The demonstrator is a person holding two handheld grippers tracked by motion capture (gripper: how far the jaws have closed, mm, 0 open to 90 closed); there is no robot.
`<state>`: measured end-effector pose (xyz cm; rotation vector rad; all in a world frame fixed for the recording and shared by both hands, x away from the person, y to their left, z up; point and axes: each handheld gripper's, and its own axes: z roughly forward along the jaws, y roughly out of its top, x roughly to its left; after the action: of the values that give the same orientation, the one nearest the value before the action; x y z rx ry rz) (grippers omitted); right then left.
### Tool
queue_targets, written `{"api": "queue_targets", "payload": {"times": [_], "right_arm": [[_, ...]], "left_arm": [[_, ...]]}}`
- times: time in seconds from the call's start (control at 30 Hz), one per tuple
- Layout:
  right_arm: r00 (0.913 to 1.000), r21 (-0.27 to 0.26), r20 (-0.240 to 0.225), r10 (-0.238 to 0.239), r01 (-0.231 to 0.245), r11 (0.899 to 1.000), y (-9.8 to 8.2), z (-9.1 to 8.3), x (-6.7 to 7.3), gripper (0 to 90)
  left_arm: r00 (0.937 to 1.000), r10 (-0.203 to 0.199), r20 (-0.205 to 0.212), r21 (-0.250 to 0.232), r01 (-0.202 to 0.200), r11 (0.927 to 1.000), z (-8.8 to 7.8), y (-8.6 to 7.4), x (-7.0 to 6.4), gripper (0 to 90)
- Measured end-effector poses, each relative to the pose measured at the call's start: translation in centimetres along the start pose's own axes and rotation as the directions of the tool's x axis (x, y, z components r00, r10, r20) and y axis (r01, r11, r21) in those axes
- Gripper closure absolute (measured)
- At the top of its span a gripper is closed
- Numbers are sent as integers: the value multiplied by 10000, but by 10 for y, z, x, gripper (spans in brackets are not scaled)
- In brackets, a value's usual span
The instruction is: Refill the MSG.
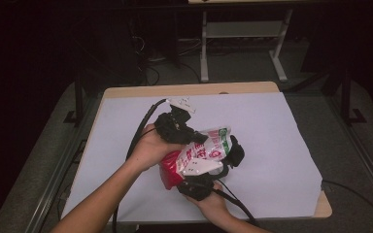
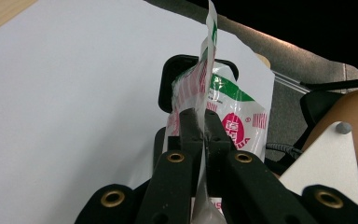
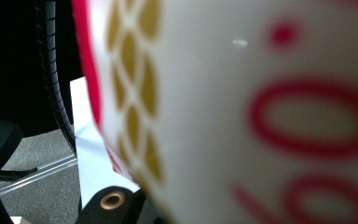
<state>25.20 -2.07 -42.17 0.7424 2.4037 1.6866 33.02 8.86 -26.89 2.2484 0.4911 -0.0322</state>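
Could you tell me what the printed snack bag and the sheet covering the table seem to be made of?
The snack bag looks like thin glossy plastic film: it crinkles, catches highlights, and its flat sealed edge is pinched between the left gripper's jaws. The white sheet looks like matte paper or thin card, flat and without shine; a wood-look tabletop shows past its far edge.

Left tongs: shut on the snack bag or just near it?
Shut on it. In the left gripper view the left tongs pinch the snack bag by its thin edge, with no gap showing between the jaws.
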Motion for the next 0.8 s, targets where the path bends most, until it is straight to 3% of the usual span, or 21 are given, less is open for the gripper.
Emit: {"api": "queue_targets", "payload": {"times": [0.8], "right_arm": [[10000, -4, -67, -69, 69, 10000, -2, 0, 4, 900]], "left_arm": [[9998, -17, 218, 326, 10, 9995, 6, 0, -1, 900]]}}
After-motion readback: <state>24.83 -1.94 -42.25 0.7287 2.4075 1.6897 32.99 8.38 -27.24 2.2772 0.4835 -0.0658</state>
